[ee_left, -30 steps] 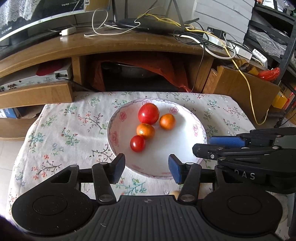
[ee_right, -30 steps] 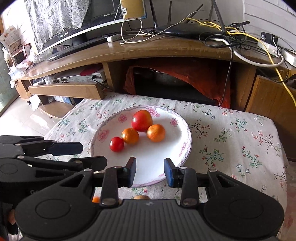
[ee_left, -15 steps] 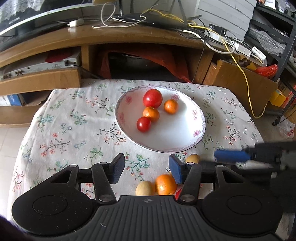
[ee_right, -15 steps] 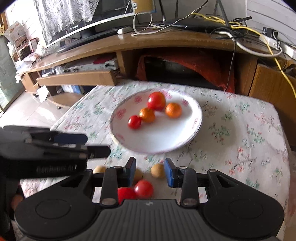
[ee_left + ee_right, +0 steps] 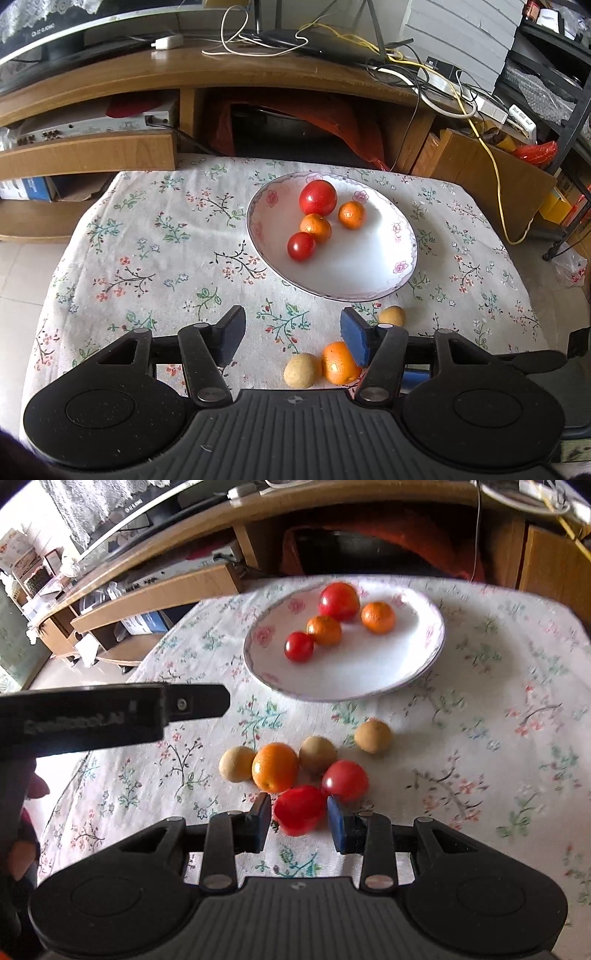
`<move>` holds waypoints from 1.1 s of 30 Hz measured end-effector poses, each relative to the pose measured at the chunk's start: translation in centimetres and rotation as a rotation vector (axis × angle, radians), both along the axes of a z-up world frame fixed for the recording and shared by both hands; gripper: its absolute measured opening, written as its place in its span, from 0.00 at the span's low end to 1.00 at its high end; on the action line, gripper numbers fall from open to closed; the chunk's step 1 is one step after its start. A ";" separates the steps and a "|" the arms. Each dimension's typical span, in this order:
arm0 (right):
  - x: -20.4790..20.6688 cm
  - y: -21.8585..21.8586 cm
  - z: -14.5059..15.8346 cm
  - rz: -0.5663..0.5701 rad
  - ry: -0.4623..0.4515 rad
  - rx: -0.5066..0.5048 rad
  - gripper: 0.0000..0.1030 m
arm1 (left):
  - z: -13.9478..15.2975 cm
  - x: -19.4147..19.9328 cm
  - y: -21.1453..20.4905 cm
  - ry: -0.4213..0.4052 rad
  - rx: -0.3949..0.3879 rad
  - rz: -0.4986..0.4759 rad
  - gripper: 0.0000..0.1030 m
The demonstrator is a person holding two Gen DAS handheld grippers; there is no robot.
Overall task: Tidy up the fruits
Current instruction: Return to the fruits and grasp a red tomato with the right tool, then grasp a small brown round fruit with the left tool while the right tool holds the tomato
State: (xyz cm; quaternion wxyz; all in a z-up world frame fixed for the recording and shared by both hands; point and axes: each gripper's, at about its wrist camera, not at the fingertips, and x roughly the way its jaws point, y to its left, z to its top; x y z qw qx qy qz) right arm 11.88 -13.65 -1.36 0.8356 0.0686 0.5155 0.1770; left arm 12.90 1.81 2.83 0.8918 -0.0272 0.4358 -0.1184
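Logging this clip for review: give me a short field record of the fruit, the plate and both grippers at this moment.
plate: on flowered tablecloth, holds four fruits
on plate: big tomato, small tomato, two small oranges
loose on cloth: large orange, two tomatoes, three tan fruits
right gripper: open, fingers either side of near tomato
left gripper: open, holding nothing

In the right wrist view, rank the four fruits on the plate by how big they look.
1. Large tomato, clearly biggest.
2. The two oranges: right orange and middle orange look alike, so no ranking between them.
3. Small tomato, smallest, though it sits nearest the camera.
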 end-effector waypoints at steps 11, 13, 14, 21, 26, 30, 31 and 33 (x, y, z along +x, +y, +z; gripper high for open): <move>0.2 0.8 -0.7 0.042 -0.036 -0.037 0.23 | -1.1 0.1 -0.3 0.036 0.019 -0.016 0.64; -0.3 0.4 -0.4 0.052 -0.034 -0.043 0.23 | -1.5 0.1 -0.4 0.051 0.025 -0.030 0.64; -0.5 0.2 -0.3 0.054 -0.034 -0.049 0.23 | -1.8 0.0 -0.4 0.058 0.029 -0.038 0.64; -1.6 -1.8 0.3 0.052 -0.017 -0.077 0.23 | -3.6 -0.8 -1.6 0.089 0.098 -0.149 0.58; -2.1 -2.2 0.2 0.063 -0.001 -0.074 0.23 | -5.0 -1.1 -2.2 0.101 0.156 -0.223 0.56; -2.2 -2.1 0.0 0.074 0.001 -0.075 0.23 | -5.6 -0.7 -2.4 0.061 0.194 -0.240 0.54; -2.2 -2.1 0.0 0.074 0.001 -0.073 0.23 | -5.6 -0.4 -2.4 0.057 0.190 -0.240 0.53; -2.1 -2.2 0.0 0.075 0.004 -0.067 0.23 | -5.6 -0.1 -2.4 0.056 0.177 -0.238 0.51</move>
